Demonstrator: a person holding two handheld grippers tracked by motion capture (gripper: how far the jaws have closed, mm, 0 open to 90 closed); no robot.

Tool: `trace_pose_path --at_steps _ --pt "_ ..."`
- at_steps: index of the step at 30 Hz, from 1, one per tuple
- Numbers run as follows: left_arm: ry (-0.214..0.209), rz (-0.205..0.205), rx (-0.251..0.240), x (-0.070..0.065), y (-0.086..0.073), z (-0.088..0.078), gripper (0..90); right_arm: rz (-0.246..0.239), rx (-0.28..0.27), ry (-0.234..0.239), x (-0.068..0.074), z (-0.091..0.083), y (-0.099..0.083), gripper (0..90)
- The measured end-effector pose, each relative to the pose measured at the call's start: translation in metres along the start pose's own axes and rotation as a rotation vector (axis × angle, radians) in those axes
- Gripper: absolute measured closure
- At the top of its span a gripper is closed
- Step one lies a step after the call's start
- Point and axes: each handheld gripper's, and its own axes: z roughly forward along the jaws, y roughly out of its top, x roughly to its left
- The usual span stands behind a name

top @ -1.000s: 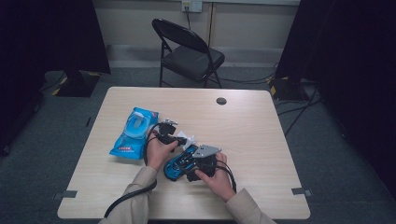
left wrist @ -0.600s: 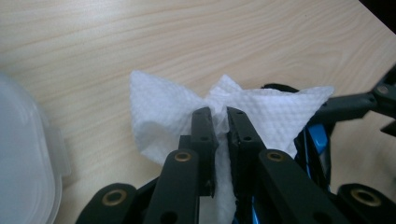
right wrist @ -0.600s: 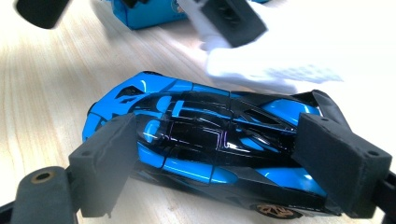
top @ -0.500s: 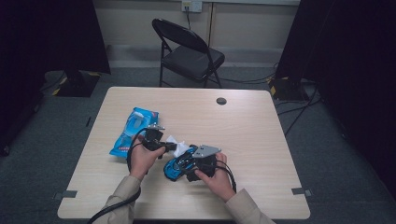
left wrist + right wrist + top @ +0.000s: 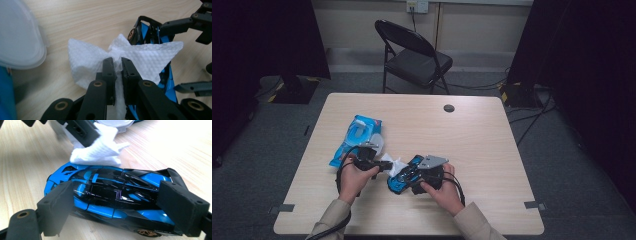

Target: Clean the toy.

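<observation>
We judge wiping step underway. Left tool (image 5: 115,60) clenched on white wipe (image 5: 140,58), touching toy car (image 5: 112,195). Right tool (image 5: 113,206) grasps car near desk (image 5: 492,150) front edge. Next: we advise drawing wipe along car body.

Table (image 5: 492,150): light wood top, dark round grommet (image 5: 449,108) near the far edge, right of centre. Blue wipes pack (image 5: 357,137) lies toward the left edge, its pale lid (image 5: 20,37) open. Black folding chair (image 5: 414,55) stands beyond the far edge on grey carpet. Cables (image 5: 522,107) run over the floor off the far right corner.
</observation>
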Motion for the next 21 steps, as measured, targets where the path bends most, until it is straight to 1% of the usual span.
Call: trace_pose_path --at_steps 3,5,7,8,9,10,12,15,16,17,18,21 --pt "0.002 -0.007 0.000 0.002 -0.004 -0.003 82.7 0.000 0.001 0.001 0.000 0.000 0.000 13.3" --pt "0.008 -0.012 0.002 0.004 -0.010 -0.006 82.7 -0.001 0.000 0.001 0.000 0.000 0.000 13.3" --pt "0.005 -0.014 0.005 0.005 -0.013 -0.007 82.7 -0.001 0.000 0.002 0.000 0.000 0.000 13.3" --pt "0.000 -0.023 0.012 0.006 -0.017 -0.009 82.8 -0.001 0.000 0.003 0.000 0.000 0.000 13.3" --pt "0.000 -0.023 0.012 0.006 -0.017 -0.009 82.7 -0.001 0.000 0.003 0.000 0.000 0.000 13.3" --pt "-0.001 -0.021 0.013 0.007 -0.021 -0.010 82.7 -0.001 0.000 0.004 0.000 0.000 0.000 13.3" --pt "0.000 -0.023 0.015 0.007 -0.024 -0.011 82.8 -0.002 0.000 0.005 0.001 0.000 0.000 13.3" --pt "-0.002 -0.021 0.019 0.006 -0.027 -0.010 82.7 -0.003 0.000 0.006 0.001 0.000 0.000 13.3" --pt "-0.003 -0.023 0.030 0.004 -0.030 -0.008 82.7 -0.004 0.002 0.007 0.002 0.001 0.001 13.3" --pt "-0.003 -0.023 0.030 0.004 -0.030 -0.008 82.7 -0.004 0.002 0.007 0.002 0.001 0.001 13.3" --pt "-0.003 -0.015 0.037 0.004 -0.032 -0.007 82.7 -0.004 0.003 0.007 0.002 0.001 0.001 13.3" --pt "-0.004 -0.021 0.032 0.004 -0.033 -0.006 82.7 -0.004 0.004 0.006 0.002 0.001 0.001 13.3"
